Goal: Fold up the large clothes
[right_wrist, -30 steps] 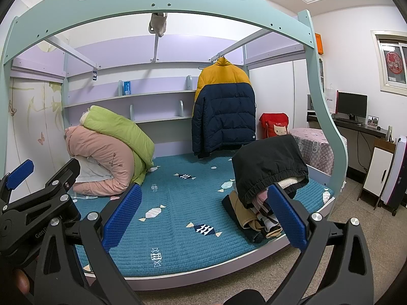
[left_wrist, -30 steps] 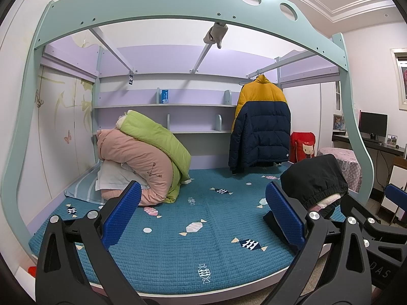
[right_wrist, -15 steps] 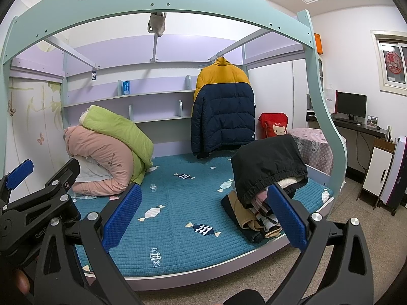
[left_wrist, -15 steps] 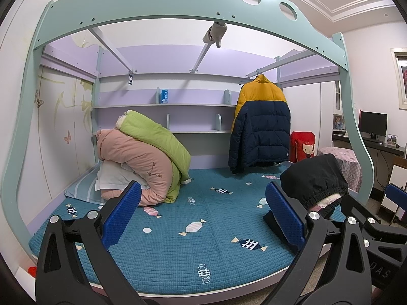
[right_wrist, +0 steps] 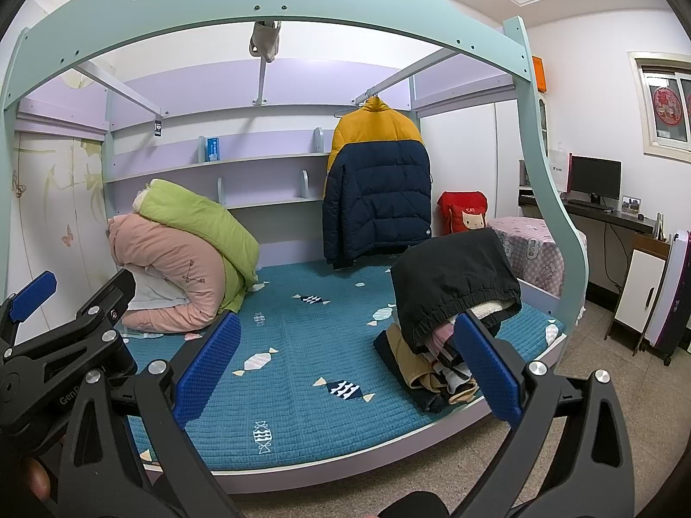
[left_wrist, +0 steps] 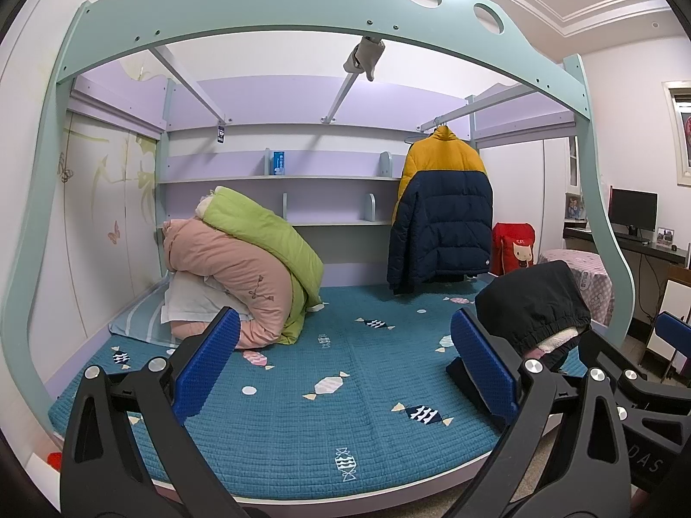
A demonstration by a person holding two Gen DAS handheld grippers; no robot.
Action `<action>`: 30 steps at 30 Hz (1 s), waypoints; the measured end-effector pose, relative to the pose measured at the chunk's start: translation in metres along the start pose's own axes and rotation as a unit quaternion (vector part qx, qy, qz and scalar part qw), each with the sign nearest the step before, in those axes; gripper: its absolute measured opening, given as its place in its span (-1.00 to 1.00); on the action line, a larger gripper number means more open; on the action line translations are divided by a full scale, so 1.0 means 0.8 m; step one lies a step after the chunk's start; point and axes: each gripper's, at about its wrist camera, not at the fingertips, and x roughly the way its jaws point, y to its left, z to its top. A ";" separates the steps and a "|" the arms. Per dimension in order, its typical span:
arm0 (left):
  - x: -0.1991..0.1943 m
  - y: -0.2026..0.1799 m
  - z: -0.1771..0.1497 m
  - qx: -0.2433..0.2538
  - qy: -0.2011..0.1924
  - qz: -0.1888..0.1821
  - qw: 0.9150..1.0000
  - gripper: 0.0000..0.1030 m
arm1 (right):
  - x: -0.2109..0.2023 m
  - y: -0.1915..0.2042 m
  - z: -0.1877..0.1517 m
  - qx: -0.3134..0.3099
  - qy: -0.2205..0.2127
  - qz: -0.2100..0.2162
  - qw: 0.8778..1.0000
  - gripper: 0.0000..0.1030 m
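A pile of clothes topped by a black garment (right_wrist: 453,280) sits on the right part of the teal bed mattress (right_wrist: 311,371); it also shows in the left wrist view (left_wrist: 535,302). A yellow and navy puffer jacket (right_wrist: 375,198) hangs on a rail at the back, also seen in the left wrist view (left_wrist: 440,220). My left gripper (left_wrist: 345,367) is open and empty before the bed. My right gripper (right_wrist: 345,367) is open and empty, just left of the pile.
Rolled pink and green quilts (left_wrist: 242,267) lie at the bed's back left. The mint bed frame arch (left_wrist: 302,8) spans overhead. A desk with a monitor (right_wrist: 596,181), a pink-covered table (right_wrist: 531,246) and a white cabinet (right_wrist: 639,298) stand at the right.
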 end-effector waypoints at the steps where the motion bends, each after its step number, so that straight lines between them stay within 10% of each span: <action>1: -0.001 0.000 0.000 0.000 0.000 0.000 1.000 0.90 | 0.000 0.000 0.000 0.000 0.000 0.000 1.000 0.86; 30: 0.001 -0.002 -0.001 0.001 0.000 0.001 1.000 0.90 | -0.001 -0.003 0.001 0.001 0.002 -0.001 1.000 0.86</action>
